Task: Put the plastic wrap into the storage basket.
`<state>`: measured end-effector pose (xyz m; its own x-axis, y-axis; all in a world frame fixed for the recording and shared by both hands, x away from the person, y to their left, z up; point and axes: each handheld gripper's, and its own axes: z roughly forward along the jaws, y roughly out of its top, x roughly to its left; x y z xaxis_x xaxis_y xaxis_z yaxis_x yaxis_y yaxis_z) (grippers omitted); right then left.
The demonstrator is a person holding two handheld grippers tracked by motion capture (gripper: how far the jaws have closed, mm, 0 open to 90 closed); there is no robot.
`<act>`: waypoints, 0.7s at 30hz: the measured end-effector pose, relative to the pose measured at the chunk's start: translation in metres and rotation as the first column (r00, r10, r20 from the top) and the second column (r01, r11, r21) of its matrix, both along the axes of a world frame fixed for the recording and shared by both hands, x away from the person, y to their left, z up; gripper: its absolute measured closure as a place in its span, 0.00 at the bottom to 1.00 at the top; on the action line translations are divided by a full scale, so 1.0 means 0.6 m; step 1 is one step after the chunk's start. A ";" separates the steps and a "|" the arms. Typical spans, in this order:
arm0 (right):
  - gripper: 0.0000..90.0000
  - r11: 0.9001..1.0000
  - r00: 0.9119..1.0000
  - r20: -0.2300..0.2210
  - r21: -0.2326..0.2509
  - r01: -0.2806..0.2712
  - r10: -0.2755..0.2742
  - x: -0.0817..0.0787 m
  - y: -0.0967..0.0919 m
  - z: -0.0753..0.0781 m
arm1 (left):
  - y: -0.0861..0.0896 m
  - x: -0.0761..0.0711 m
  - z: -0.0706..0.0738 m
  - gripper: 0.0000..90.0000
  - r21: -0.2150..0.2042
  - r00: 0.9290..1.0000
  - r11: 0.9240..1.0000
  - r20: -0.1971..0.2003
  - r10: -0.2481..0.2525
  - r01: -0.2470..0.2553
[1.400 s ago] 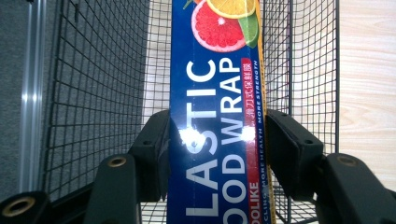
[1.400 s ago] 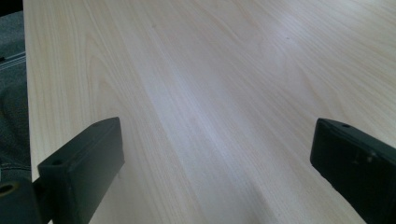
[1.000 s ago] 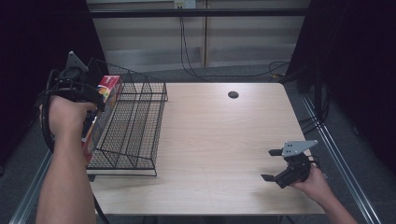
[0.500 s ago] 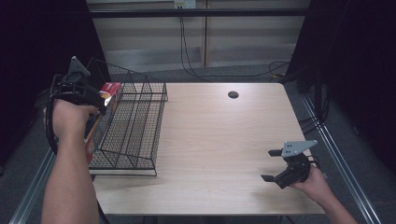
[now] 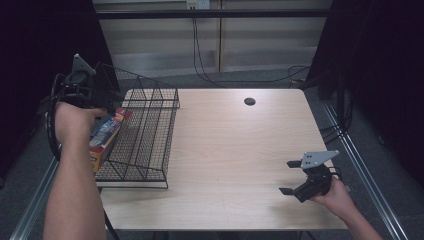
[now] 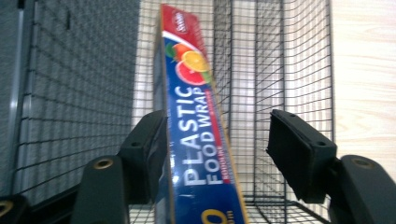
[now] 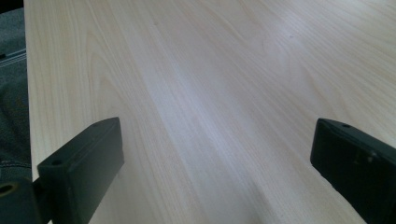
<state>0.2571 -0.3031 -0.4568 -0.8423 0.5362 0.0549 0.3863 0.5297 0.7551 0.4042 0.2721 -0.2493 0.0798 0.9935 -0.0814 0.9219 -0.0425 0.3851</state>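
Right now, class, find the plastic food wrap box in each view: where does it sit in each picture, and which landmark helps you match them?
High view: the plastic food wrap box is at the left, inside the wire basket, below the left gripper.
Left gripper view: it runs up the centre, against one jaw.
Right gripper view: bare table, no box.
Shared landmark: the basket.

table (image 5: 235,150) evenly lit | dark surrounds | gripper views soft, slightly blurred

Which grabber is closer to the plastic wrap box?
Left. The left gripper has its jaws either side of the plastic wrap box, at the wire basket. The right gripper is far across the table, near its front right corner.
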 end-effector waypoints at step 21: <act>0.03 1.000 1.000 0.012 0.004 0.007 -0.007 -0.001 -0.003 0.003 | -0.111 0.005 0.009 0.23 -0.055 0.973 0.976 0.108 -0.205 0.211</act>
<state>0.2567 -0.3051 -0.4550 -0.8389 0.5422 0.0467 0.3810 0.5238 0.7619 0.4071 0.2058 -0.2437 0.2953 0.9470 -0.1267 0.8516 -0.2008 0.4842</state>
